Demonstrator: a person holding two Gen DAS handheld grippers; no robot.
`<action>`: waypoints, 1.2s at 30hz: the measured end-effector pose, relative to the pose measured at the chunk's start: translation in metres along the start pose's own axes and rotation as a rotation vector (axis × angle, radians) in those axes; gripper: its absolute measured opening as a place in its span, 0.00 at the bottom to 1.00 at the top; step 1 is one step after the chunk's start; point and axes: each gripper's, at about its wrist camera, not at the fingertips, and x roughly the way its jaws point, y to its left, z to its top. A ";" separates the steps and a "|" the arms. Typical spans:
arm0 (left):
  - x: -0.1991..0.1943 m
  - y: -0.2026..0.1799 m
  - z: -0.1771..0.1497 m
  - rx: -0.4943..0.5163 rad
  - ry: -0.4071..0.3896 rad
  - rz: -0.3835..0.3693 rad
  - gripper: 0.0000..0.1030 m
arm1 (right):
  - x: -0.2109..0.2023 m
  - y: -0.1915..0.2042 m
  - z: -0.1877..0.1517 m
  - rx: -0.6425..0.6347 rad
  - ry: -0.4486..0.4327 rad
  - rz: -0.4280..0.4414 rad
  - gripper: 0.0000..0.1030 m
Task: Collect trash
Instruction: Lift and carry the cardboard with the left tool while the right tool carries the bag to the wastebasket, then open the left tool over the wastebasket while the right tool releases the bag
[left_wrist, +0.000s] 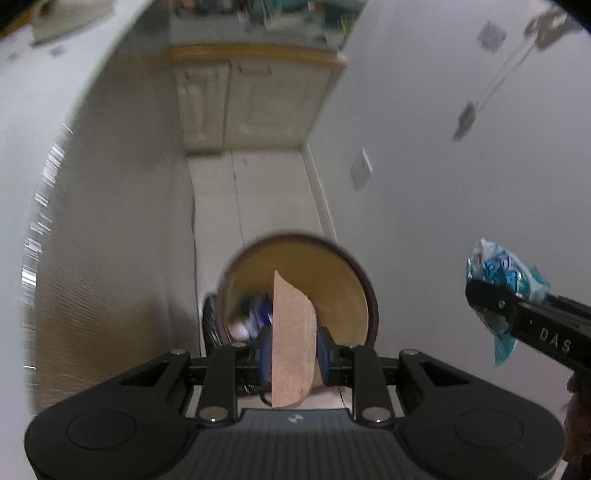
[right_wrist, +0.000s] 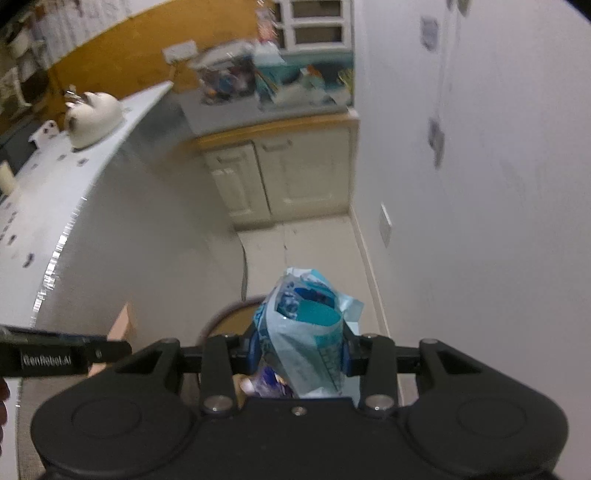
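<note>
Hovering both loads over the bin (left_wrist: 295, 291) now, so I'd call this the drop-off stage, w/ the pick-up part done for these two pieces.

Left gripper (left_wrist: 293, 347): fingers clamped on a tan cardboard scrap (left_wrist: 293, 339), standing on edge between the blue pads, right above the bin's mouth in the left wrist view. Right gripper (right_wrist: 301, 354): fingers pinched tight on a crumpled blue-and-white wrapper (right_wrist: 306, 328); from the right wrist view the bin rim (right_wrist: 225, 314) sits just under and a bit left of it, so it looks close but maybe not centred yet.

Inside the bin I can see something blue and white at the bottom already, blurred, can't tell what exactly. So some trash is in, I'd guess.

Left to do: release both pieces into the bin. Neither is let go yet. Whether more trash waits elsewhere I can't tell; the floor (left_wrist: 258, 192) past the bin, toward the cabinet (left_wrist: 255, 103), looks bare, and the counter (right_wrist: 44, 192) is mostly out of view.
</note>
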 end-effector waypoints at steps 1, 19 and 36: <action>0.011 0.000 -0.001 0.000 0.028 -0.004 0.26 | 0.008 -0.004 -0.003 0.008 0.018 -0.006 0.39; 0.195 0.016 0.004 -0.153 0.410 -0.094 0.26 | 0.133 -0.023 -0.031 0.098 0.245 0.003 0.39; 0.209 0.023 -0.004 0.029 0.388 0.002 0.43 | 0.215 -0.022 -0.035 0.181 0.351 0.094 0.40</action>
